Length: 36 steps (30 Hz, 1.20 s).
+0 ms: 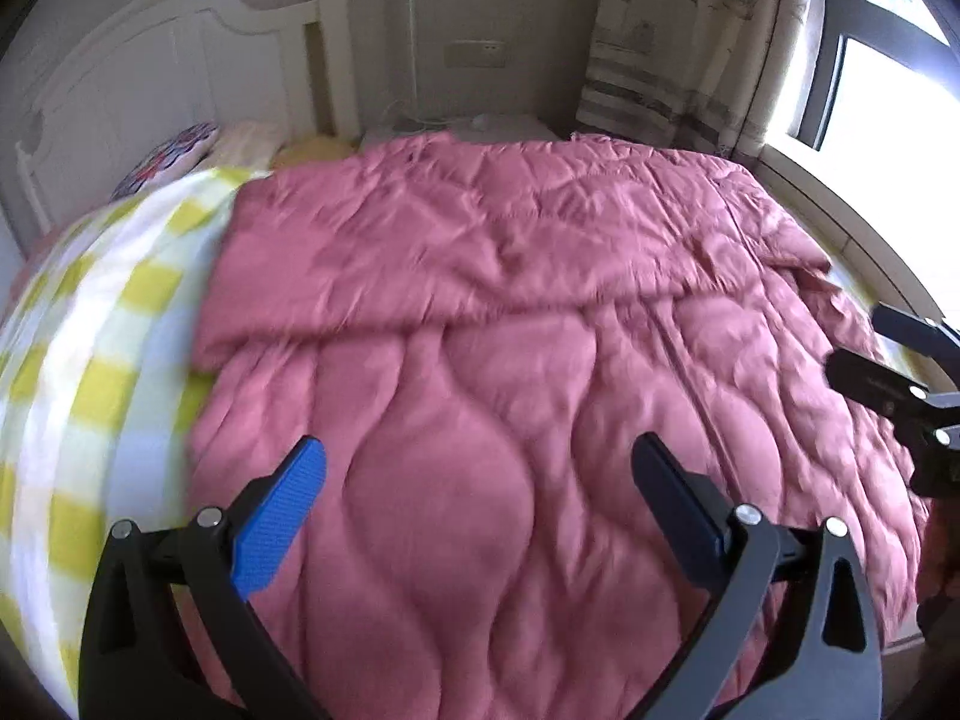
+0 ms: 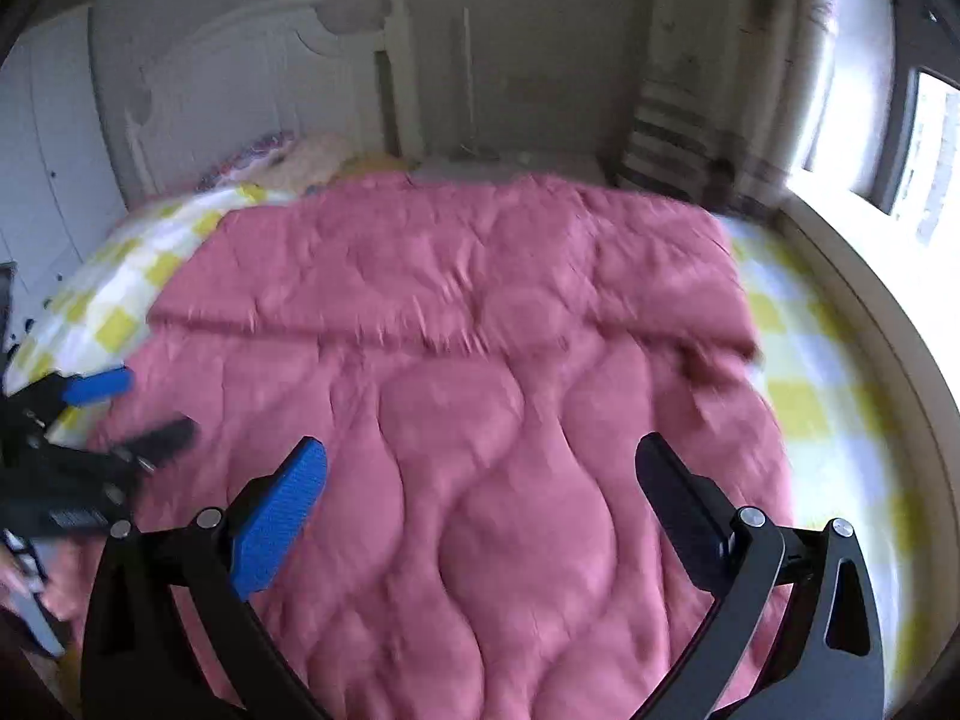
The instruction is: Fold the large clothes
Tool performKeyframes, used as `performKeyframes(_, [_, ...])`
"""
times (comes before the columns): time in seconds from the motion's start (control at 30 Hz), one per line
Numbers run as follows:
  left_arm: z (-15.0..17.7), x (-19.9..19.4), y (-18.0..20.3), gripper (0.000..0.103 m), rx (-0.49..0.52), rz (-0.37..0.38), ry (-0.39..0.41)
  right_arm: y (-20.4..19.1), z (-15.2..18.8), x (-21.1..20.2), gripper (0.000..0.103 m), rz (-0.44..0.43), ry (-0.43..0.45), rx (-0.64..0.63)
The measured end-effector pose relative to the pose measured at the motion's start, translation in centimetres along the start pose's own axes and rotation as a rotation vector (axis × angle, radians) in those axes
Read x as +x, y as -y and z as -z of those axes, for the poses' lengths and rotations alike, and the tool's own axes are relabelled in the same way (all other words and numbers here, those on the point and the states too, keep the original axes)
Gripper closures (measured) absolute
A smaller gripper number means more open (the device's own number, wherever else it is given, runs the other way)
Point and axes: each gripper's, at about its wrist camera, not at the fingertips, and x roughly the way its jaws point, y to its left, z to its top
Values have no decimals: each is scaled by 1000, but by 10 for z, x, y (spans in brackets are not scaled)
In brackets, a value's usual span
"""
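Note:
A pink quilted comforter (image 1: 510, 360) lies spread over the bed, its far part folded over toward me so a doubled edge runs across the middle (image 2: 420, 330). My left gripper (image 1: 477, 456) hovers open above the near part of the comforter, nothing between its fingers. My right gripper (image 2: 480, 459) is open too, above the near part further right. In the left wrist view the right gripper (image 1: 864, 354) shows at the right edge. In the right wrist view the left gripper (image 2: 138, 414) shows at the left edge, fingers apart.
A yellow-and-white checked sheet (image 1: 90, 372) covers the mattress and shows on both sides (image 2: 828, 396). Pillows (image 1: 180, 156) lie by a white headboard (image 1: 150, 72). A curtain (image 1: 672, 48) and bright window (image 1: 888, 108) stand at the right, with a sill along the bed.

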Motion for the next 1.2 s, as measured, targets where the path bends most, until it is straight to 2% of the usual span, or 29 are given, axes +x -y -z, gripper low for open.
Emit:
performKeyframes(0.03, [-5, 11, -1, 2, -2, -27, -8, 1, -5, 23, 5, 40, -56, 9])
performKeyframes(0.13, [-2, 54, -9, 2, -1, -113, -62, 5, 6, 65, 4, 73, -145, -1])
performKeyframes(0.17, [-1, 56, -16, 2, -31, -65, -66, 13, 8, 65, 4, 29, -118, 36])
performKeyframes(0.23, [0, 49, -29, 2, -87, -12, -40, 24, 8, 59, 4, 41, -101, 76])
performKeyframes(0.3, [2, 50, -28, 2, -49, -20, -49, 28, 7, 55, 5, 46, -94, 67])
performKeyframes(0.4, [2, 40, -30, 2, -27, -148, -3, 43, 4, 40, 5, 297, -37, 71])
performKeyframes(0.43, [3, 35, -42, 2, -67, -168, 16, 51, 6, 34, 5, 334, -42, 95])
performKeyframes(0.47, [4, 34, -53, 2, -109, -167, 17, 70, 9, 35, 5, 339, -67, 152])
performKeyframes(0.53, [8, 36, -79, 2, -219, -163, -10, 101, 17, 45, 5, 251, -129, 265])
performKeyframes(0.57, [12, 42, -96, 2, -298, -157, -54, 108, 17, 44, 4, 221, -125, 301])
performKeyframes(0.6, [12, 42, -98, 2, -325, -142, -54, 110, 16, 40, 5, 236, -118, 307])
performKeyframes(0.63, [12, 40, -101, 2, -330, -138, -51, 110, 15, 39, 5, 255, -121, 307])
performKeyframes(0.7, [13, 39, -93, 2, -302, -210, -75, 100, 14, 31, 5, 292, -102, 290])
performKeyframes(0.73, [14, 31, -82, 2, -266, -247, -50, 87, 17, 22, 5, 279, -79, 273])
performKeyframes(0.8, [16, 9, -56, 2, -186, -274, 44, 62, 16, 4, 5, 185, -1, 192])
performKeyframes(0.87, [18, -10, -26, 2, -101, -217, 126, 28, 18, -6, 5, 116, 39, 63])
performKeyframes(0.9, [21, -17, -11, 2, -59, -182, 146, 14, 20, -4, 5, 100, 19, -1])
performKeyframes(0.93, [26, -19, 8, 2, -6, -147, 136, 0, 24, 8, 5, 87, -65, -73])
performKeyframes(0.97, [28, -15, 17, 2, 23, -129, 110, -5, 26, 19, 5, 83, -116, -100])
performKeyframes(1.0, [33, -5, 31, 2, 66, -97, 47, -3, 31, 23, 5, 61, -95, -85])
performKeyframes(1.03, [39, 12, 40, 2, 109, -74, -46, 2, 32, 26, 5, 58, -112, -51])
performKeyframes(1.1, [38, 12, 33, 2, 60, -58, -44, 15, 30, 29, 4, 31, -121, 2])
performKeyframes(1.2, [41, 14, 13, 2, -23, -14, -55, 29, 30, 24, 5, 87, -94, 10])
